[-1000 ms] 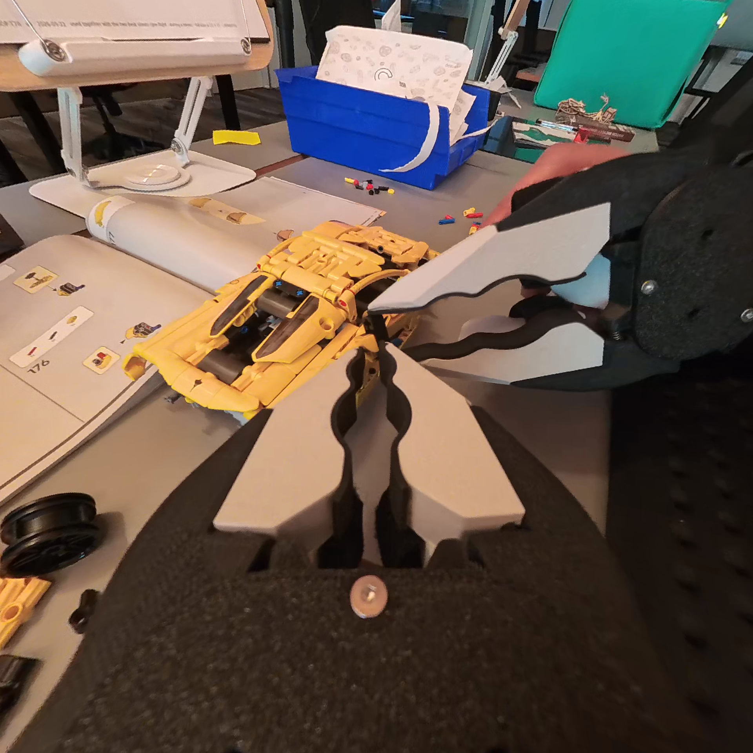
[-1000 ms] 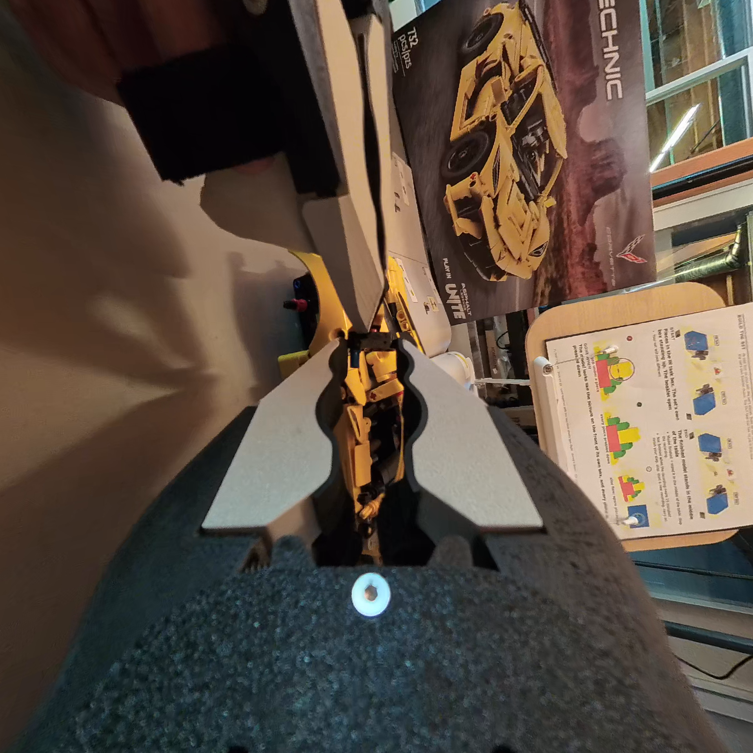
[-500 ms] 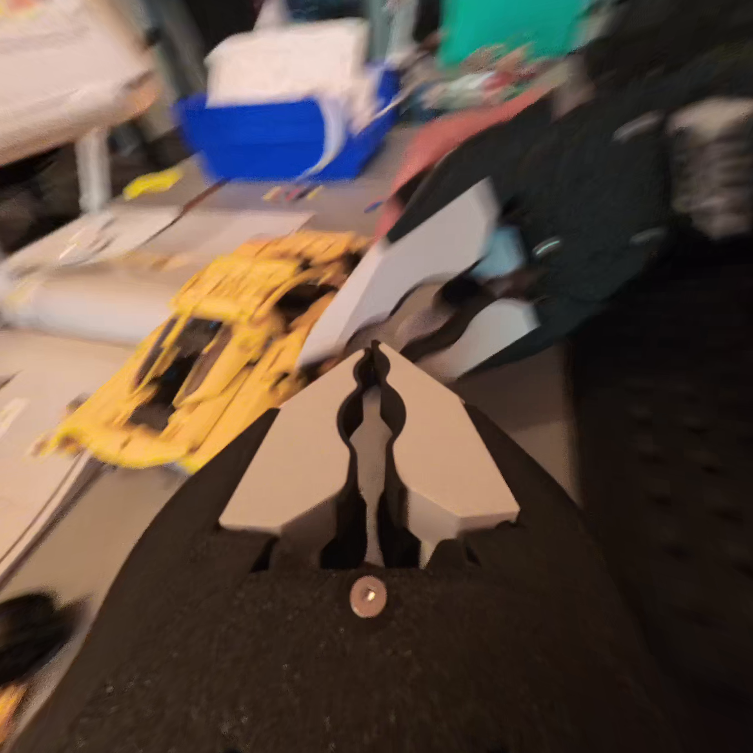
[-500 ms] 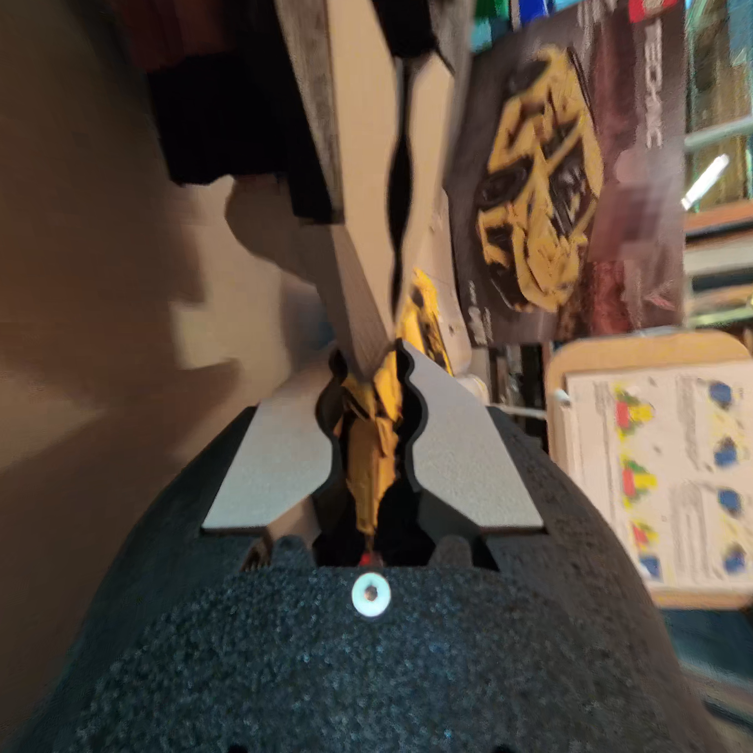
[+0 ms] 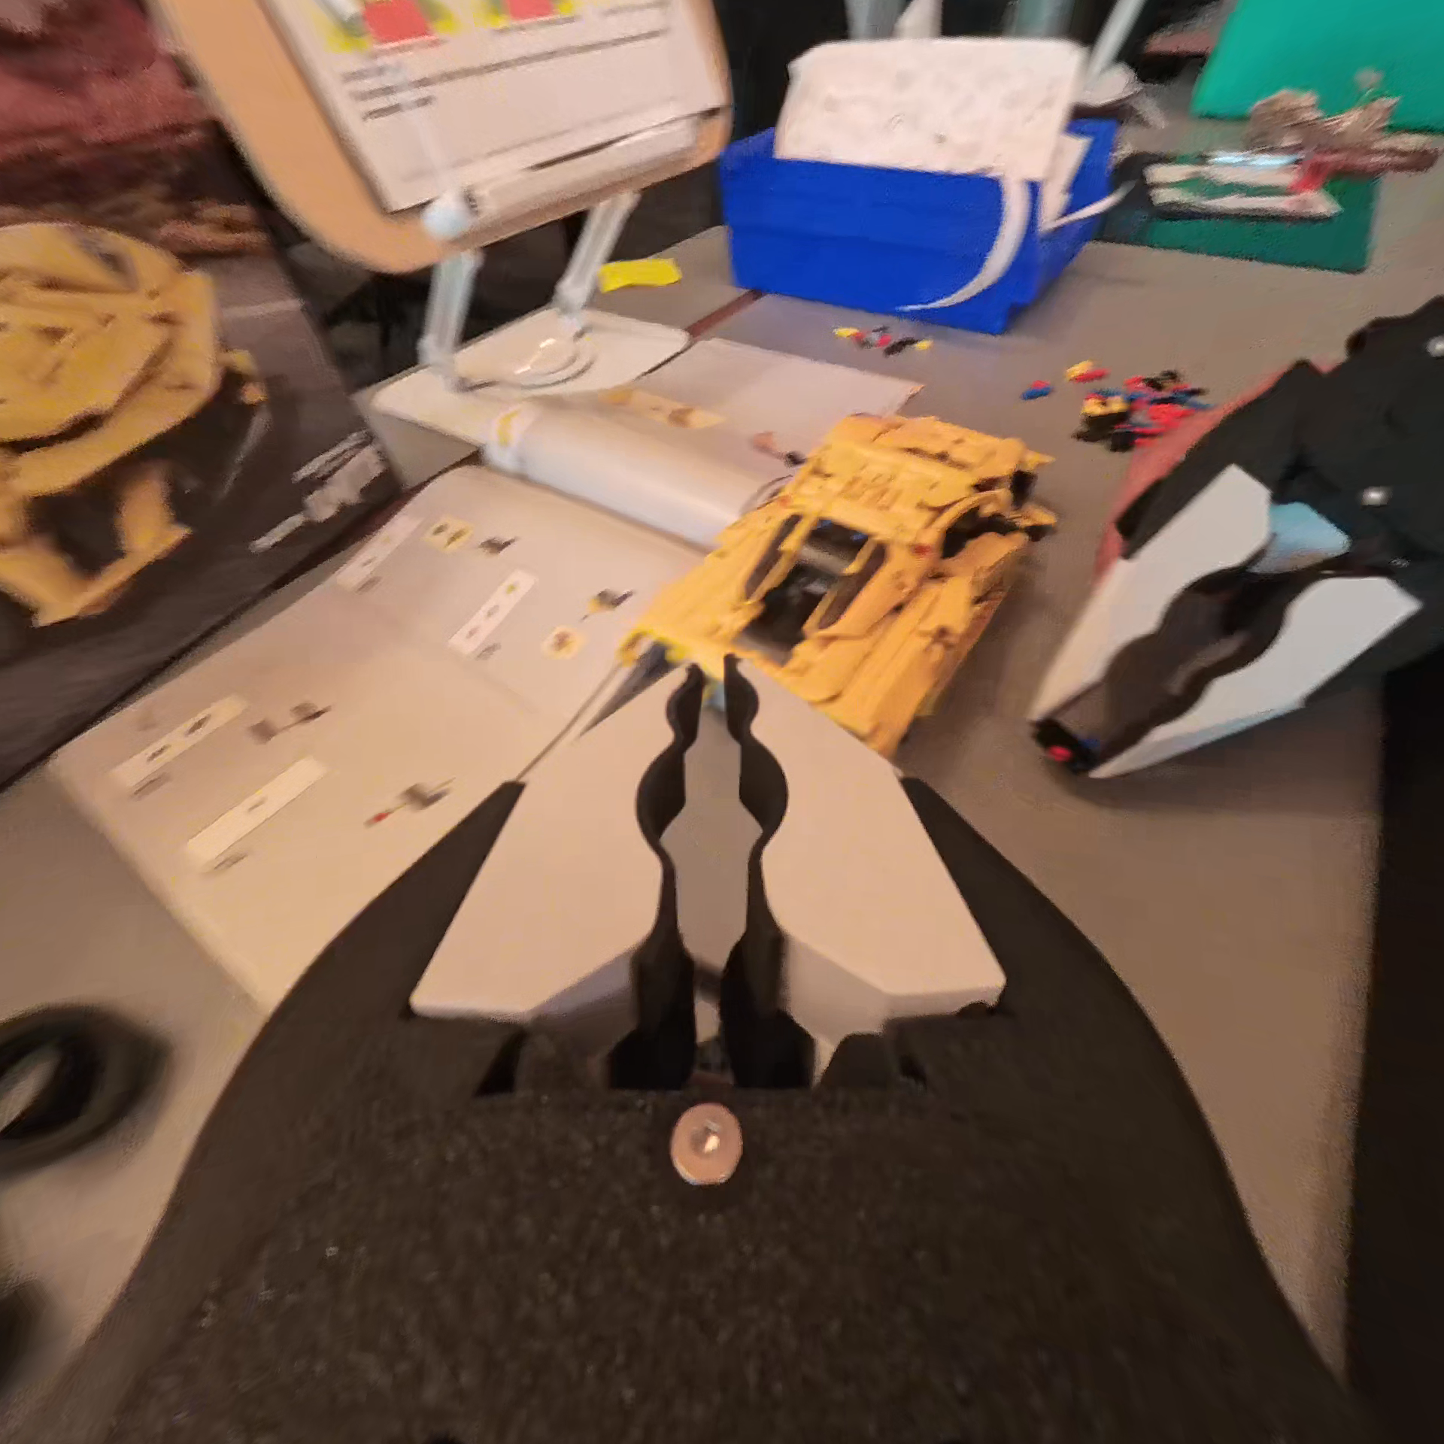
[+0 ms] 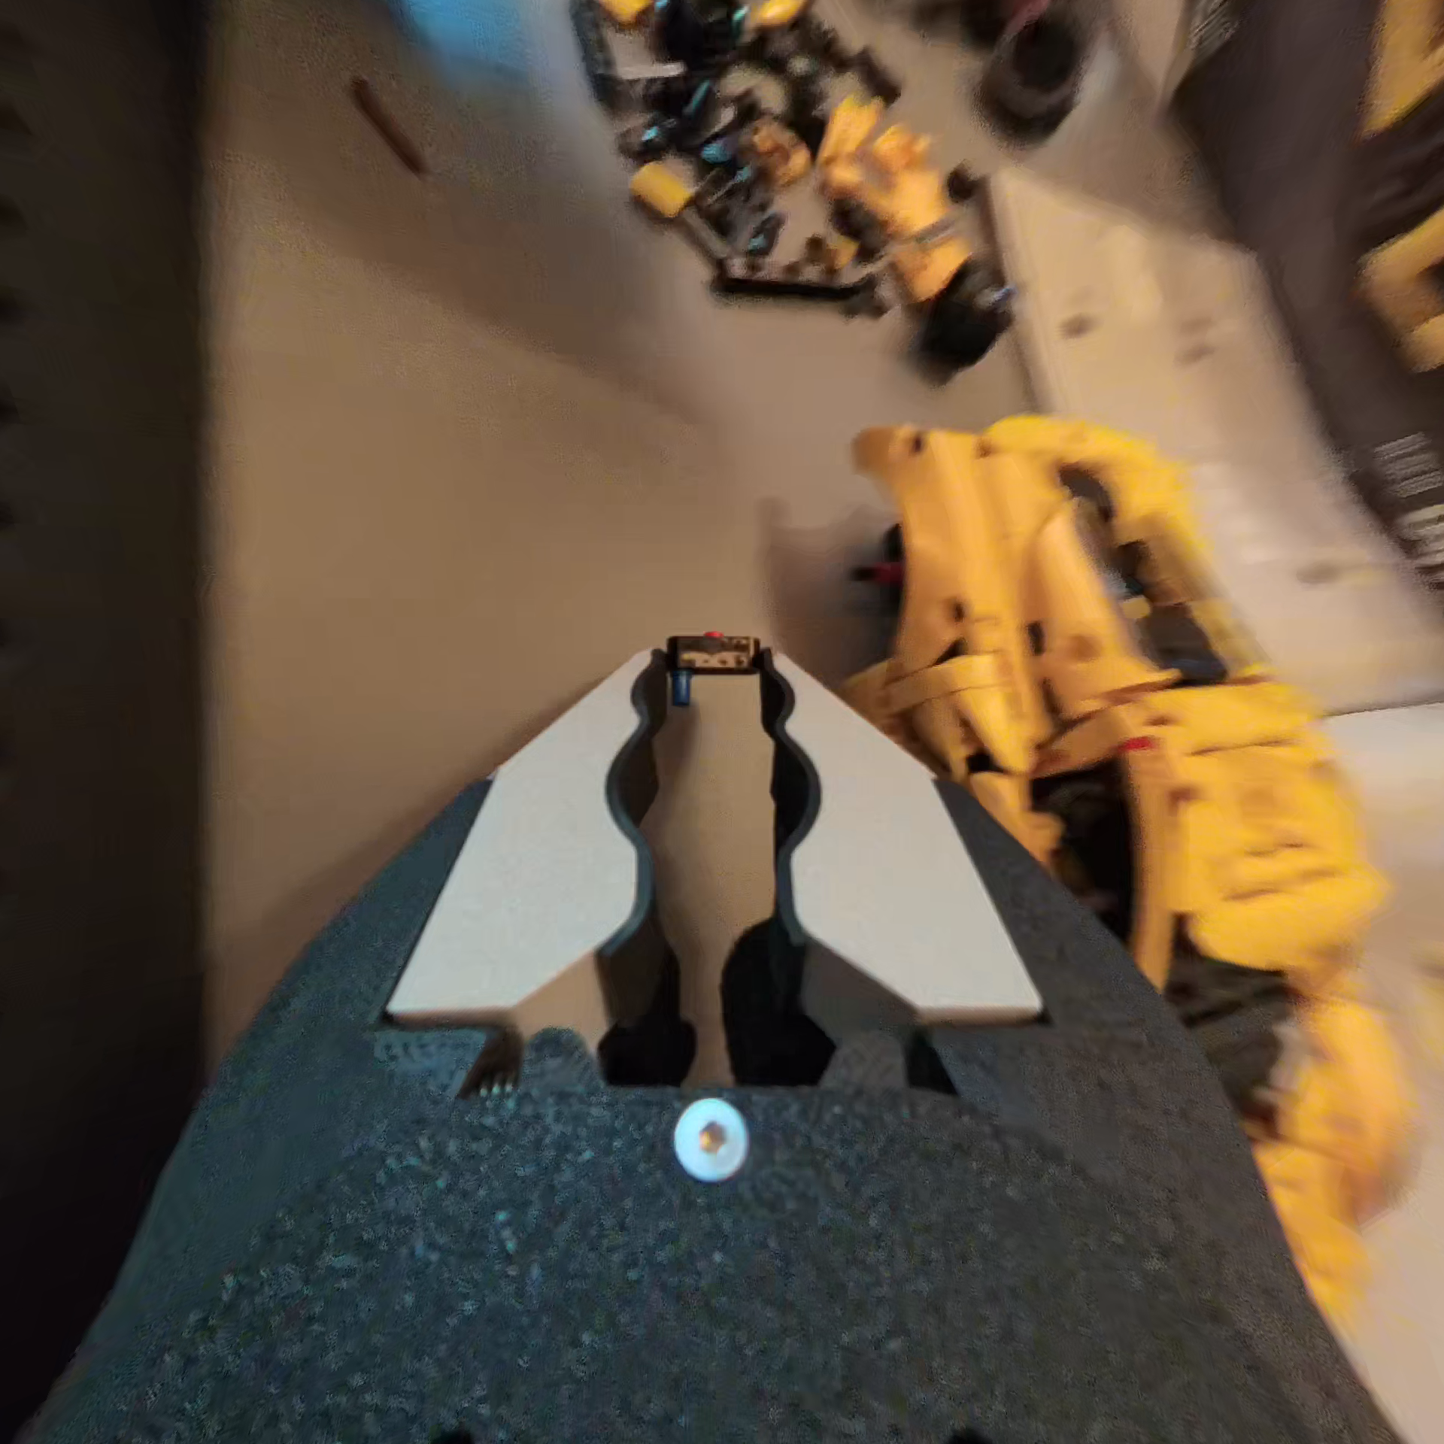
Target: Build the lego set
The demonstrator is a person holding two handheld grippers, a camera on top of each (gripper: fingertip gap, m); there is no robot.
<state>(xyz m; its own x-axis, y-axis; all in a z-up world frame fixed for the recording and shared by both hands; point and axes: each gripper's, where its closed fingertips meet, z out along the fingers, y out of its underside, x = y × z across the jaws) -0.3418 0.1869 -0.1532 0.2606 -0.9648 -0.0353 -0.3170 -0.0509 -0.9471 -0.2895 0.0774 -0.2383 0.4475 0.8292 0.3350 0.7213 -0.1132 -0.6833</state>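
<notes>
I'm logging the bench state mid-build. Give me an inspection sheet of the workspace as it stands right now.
Surface: grey table, partly covered by an open instruction booklet.
Job's things: yellow lego car lying on the table; small black piece with red and blue pins.
Clutter: loose small pieces; black tyre; more parts.
Grippers: left claw nearly closed, holding nothing; right claw clamped on the small black piece.
Cables: nothing seen.
Surroundings: blue bin holding paper, set box, document stand.
</notes>
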